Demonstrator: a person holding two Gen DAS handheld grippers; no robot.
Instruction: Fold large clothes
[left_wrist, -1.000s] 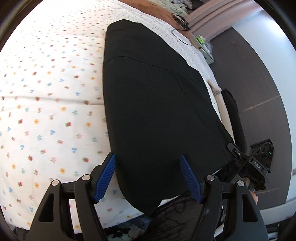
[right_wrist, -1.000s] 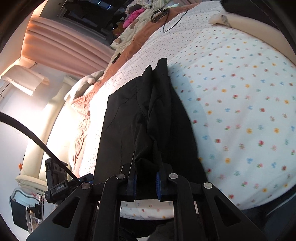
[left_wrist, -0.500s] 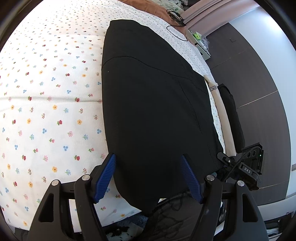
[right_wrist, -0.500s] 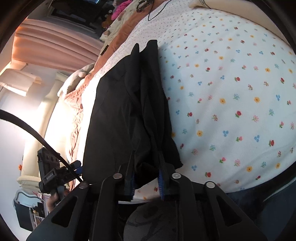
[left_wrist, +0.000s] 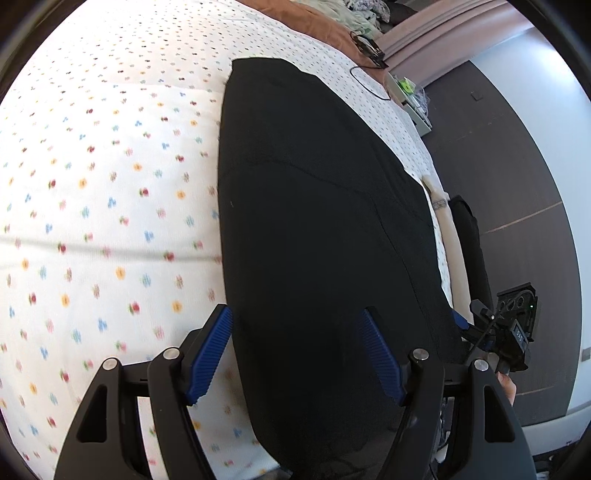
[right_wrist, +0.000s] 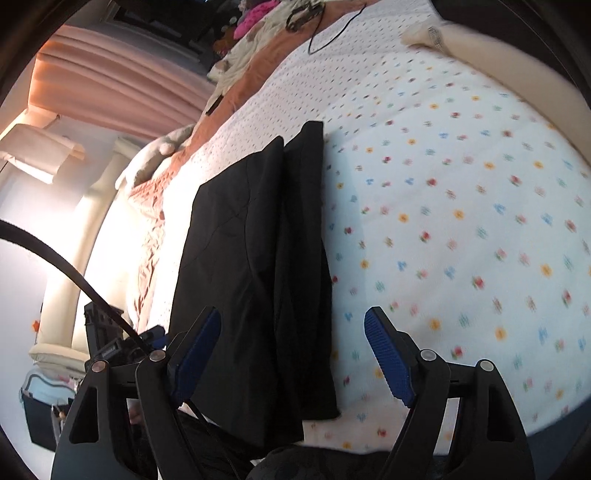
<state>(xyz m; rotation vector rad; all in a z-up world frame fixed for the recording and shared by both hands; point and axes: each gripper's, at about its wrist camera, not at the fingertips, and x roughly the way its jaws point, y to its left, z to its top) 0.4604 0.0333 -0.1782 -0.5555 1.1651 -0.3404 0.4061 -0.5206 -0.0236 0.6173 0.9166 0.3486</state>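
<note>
No legible writing. Right gripper (right_wrist: 295, 354), jaws just opened wide, hovers empty over the folded black fabric garment (right_wrist: 258, 277). Left gripper (left_wrist: 301, 350) wide, empty.

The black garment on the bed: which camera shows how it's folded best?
The right wrist view: the black garment shows its layered edges, a narrow panel lying along the wider one, on the flowered sheet. The left wrist view shows it as one broad dark surface with faint seams.
</note>
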